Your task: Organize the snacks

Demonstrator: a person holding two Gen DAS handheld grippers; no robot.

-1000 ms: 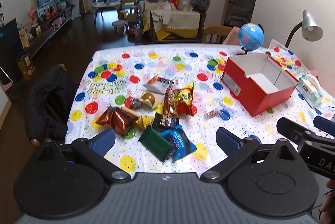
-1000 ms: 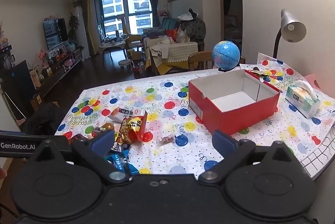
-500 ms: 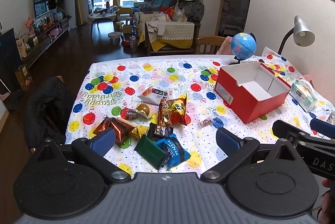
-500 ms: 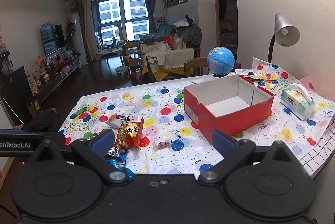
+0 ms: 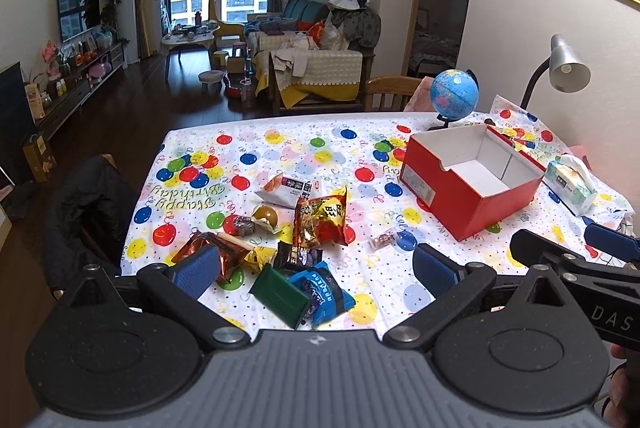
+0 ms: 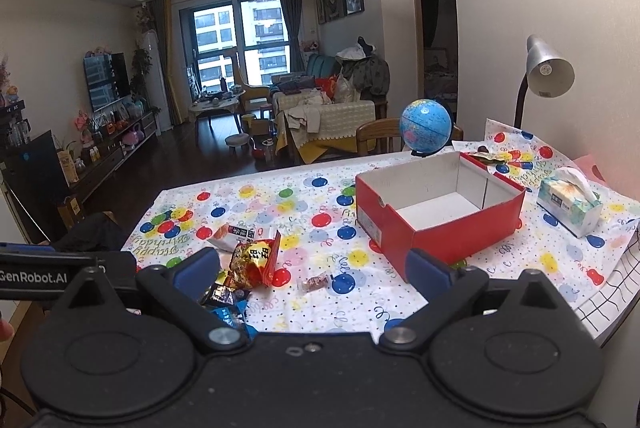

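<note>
A pile of snack packets lies on the balloon-print tablecloth: a red-gold bag [image 5: 320, 220], a white packet [image 5: 289, 190], a green packet [image 5: 280, 294], a blue packet [image 5: 322, 292], an orange foil packet [image 5: 200, 248] and a small candy [image 5: 382, 239]. An open, empty red box [image 5: 472, 176] stands to their right; it also shows in the right wrist view [image 6: 436, 208]. My left gripper [image 5: 316, 268] is open and empty above the near table edge, over the pile. My right gripper [image 6: 312, 270] is open and empty, just right of the left one, between the red-gold bag [image 6: 256, 262] and the box.
A tissue box [image 6: 568, 204], a blue globe [image 6: 426, 124] and a desk lamp [image 6: 548, 72] stand at the right and back of the table. A chair with a dark jacket [image 5: 88, 204] stands at the table's left side. A wooden chair [image 5: 392, 94] stands behind.
Both grippers have risen and tilted up a little, so the table sits lower in both views. Nothing on the table has moved. Both stay open.
</note>
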